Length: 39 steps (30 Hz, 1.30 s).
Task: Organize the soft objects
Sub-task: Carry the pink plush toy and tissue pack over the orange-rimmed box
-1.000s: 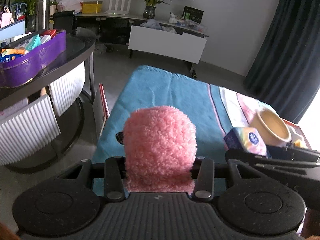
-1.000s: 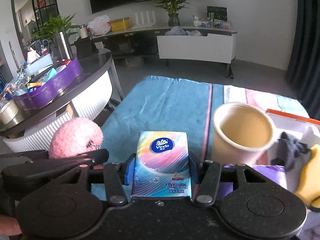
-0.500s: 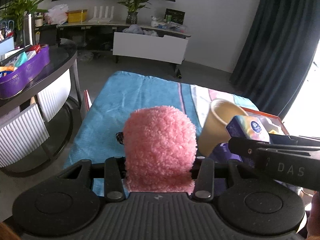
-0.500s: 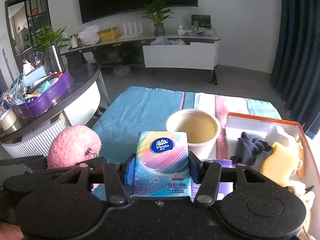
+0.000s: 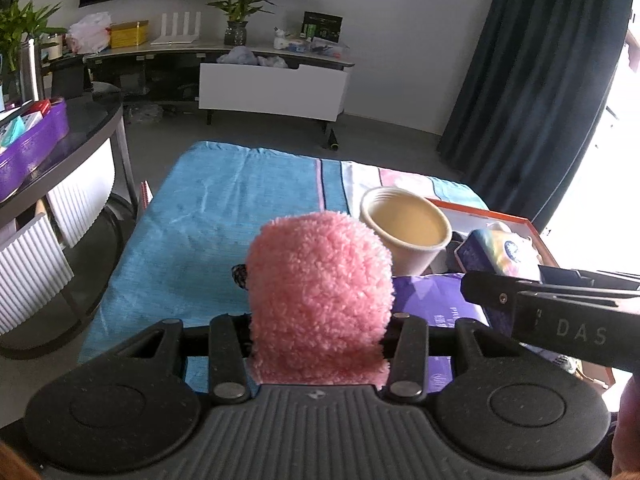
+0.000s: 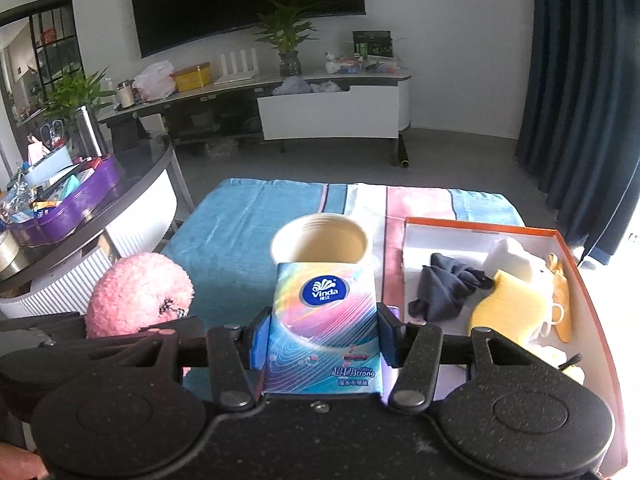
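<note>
Orange box (image 6: 576, 264) newly nearer (both grips unchanged)

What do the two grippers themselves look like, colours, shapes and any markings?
Both are matte black plastic. Each has two round discs at its base, a ribbed centre panel and hinged finger arms with silver rivets. The right gripper has blue pads on its fingers; seen from the left gripper, its side bears pale letters "DAS". No cables or sleeves show.
</note>
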### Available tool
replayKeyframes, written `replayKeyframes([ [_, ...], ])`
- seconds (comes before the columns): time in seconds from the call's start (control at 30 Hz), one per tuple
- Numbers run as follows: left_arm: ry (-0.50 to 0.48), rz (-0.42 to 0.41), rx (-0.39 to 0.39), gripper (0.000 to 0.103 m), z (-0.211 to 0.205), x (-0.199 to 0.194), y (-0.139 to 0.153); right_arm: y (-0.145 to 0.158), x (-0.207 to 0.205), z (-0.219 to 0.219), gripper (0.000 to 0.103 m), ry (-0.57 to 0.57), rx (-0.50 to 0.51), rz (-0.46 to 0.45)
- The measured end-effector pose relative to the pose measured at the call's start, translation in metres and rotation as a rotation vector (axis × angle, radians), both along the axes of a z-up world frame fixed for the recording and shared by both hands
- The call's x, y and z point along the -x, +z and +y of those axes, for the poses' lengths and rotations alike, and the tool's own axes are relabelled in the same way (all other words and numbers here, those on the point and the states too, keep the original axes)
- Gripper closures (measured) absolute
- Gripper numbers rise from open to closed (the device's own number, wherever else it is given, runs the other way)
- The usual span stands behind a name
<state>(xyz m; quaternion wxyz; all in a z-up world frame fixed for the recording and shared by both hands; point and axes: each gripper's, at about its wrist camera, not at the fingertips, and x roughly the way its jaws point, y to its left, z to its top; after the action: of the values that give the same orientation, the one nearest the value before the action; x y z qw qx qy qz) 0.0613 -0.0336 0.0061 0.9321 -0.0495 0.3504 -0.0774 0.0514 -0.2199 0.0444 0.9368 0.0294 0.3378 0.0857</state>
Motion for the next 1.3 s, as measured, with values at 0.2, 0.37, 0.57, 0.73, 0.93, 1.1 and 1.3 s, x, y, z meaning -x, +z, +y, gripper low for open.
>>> replayKeyframes([
  [0.2,-0.02,0.0,-0.001,0.058,-0.011,0.002,0.002,0.0,0.003,-0.013,0.039,-0.022,-0.008,0.0],
  [0.37,-0.039,0.004,-0.003,0.058,-0.019,0.002,0.003,0.0,0.005,-0.023,0.039,-0.041,-0.01,0.003],
  [0.57,-0.068,0.002,-0.007,0.058,-0.031,0.002,0.005,0.001,0.006,-0.038,0.039,-0.068,-0.016,0.002],
  [0.73,-0.09,-0.002,-0.01,0.058,-0.039,0.004,0.006,0.0,0.009,-0.049,0.039,-0.09,-0.023,0.001],
  [0.93,-0.114,0.001,-0.016,0.058,-0.05,0.004,0.006,0.0,0.011,-0.061,0.039,-0.112,-0.03,0.003],
  [1.1,-0.134,-0.003,-0.022,0.058,-0.06,0.005,0.007,0.0,0.013,-0.071,0.039,-0.13,-0.035,0.001],
  [1.3,-0.161,-0.005,-0.031,0.058,-0.073,0.004,0.007,-0.001,0.016,-0.084,0.039,-0.154,-0.043,-0.002],
])
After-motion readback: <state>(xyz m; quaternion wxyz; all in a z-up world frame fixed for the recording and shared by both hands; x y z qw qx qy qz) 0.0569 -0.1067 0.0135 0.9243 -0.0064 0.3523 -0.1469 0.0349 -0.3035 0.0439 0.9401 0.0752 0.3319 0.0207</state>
